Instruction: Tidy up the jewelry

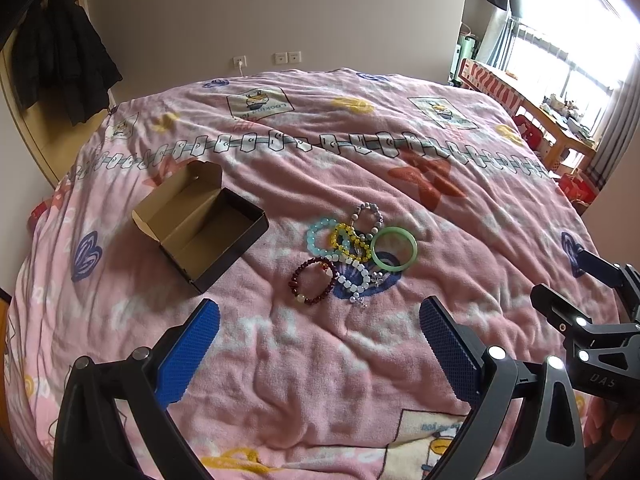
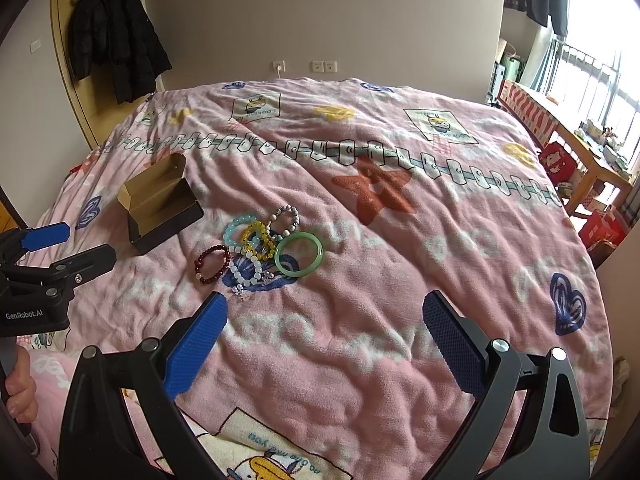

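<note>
Several bracelets lie in a cluster on the pink blanket: a green jade bangle [image 1: 394, 249] [image 2: 299, 254], a dark red bead bracelet [image 1: 313, 286] [image 2: 212, 264], a yellow bead one [image 1: 349, 242] [image 2: 258, 240], a light blue one [image 1: 321, 235] [image 2: 237, 229], a white bead one [image 1: 354, 278] [image 2: 247, 272] and a grey-white one [image 1: 367, 218] [image 2: 286, 219]. An open, empty cardboard box [image 1: 202, 226] [image 2: 162, 208] sits left of them. My left gripper [image 1: 319, 344] [image 2: 82, 246] is open, just short of the cluster. My right gripper [image 2: 325, 334] [image 1: 562, 278] is open, nearer than the bangle.
The pink printed blanket [image 1: 400, 360] covers a wide bed. Dark coats [image 2: 120, 36] hang on the left wall. A wooden table [image 2: 592, 152] with clutter stands by the window at right. Wall sockets [image 1: 287, 57] sit behind the bed.
</note>
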Demonstrator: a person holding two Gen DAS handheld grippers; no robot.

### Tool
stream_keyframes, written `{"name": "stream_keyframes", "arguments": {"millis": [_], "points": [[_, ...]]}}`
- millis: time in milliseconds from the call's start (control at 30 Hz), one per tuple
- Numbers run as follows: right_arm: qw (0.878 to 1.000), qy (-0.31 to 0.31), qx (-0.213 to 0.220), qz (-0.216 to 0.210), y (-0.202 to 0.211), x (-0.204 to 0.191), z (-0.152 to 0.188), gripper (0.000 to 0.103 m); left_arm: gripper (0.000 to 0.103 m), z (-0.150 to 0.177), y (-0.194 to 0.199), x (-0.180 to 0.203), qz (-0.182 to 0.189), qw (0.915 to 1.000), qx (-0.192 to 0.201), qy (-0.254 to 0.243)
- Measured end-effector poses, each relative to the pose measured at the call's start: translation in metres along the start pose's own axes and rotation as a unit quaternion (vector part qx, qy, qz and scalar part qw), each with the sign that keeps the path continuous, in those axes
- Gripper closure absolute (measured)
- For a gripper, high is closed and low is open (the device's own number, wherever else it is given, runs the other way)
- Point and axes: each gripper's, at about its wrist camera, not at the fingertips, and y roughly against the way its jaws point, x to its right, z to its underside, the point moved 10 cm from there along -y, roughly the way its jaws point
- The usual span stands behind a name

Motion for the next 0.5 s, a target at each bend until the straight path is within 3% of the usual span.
{"name": "stream_keyframes", "arguments": {"millis": [500], "points": [[1.000, 0.000, -0.001, 0.001, 0.0000, 0.0001, 0.0004, 0.007, 0.006, 0.0052, -0.0037, 0.0014, 0.002, 1.0000, -0.002, 0.001]]}}
